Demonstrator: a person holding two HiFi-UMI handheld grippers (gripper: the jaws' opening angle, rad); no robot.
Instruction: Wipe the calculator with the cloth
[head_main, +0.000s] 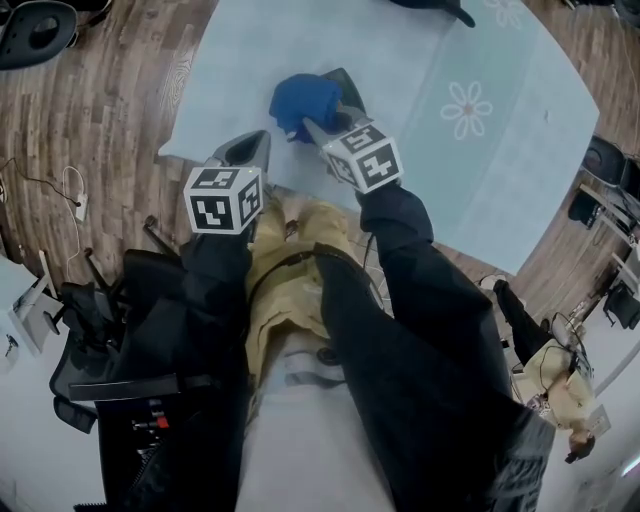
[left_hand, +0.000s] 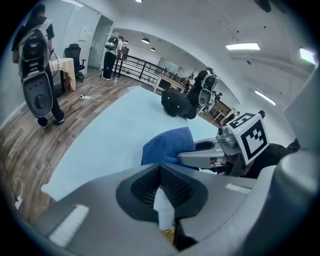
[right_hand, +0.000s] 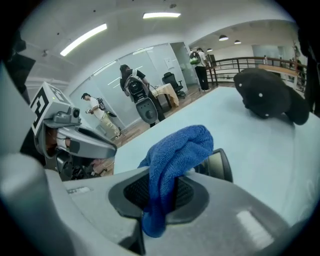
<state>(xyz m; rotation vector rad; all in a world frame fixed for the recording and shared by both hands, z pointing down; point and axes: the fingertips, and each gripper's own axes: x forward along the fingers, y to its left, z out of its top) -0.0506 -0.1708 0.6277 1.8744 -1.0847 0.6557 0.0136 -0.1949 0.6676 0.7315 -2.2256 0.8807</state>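
Observation:
A blue cloth (head_main: 303, 103) is bunched over a dark calculator (head_main: 348, 88) on the pale blue table (head_main: 480, 180). My right gripper (head_main: 318, 128) is shut on the cloth. In the right gripper view the cloth (right_hand: 175, 155) rises from between the closed jaws (right_hand: 161, 192), and one corner of the calculator (right_hand: 221, 165) shows behind it. My left gripper (head_main: 250, 148) hovers at the table's near edge, left of the cloth, shut with nothing held. The left gripper view shows its closed jaws (left_hand: 161, 187), the cloth (left_hand: 167, 145) and the right gripper (left_hand: 200, 156) beyond.
A black bag (right_hand: 265, 97) lies further out on the table, also seen as a bag (left_hand: 177, 105) from the left side. Wooden floor surrounds the table, with a black chair (head_main: 100, 330) beside me and people standing in the room.

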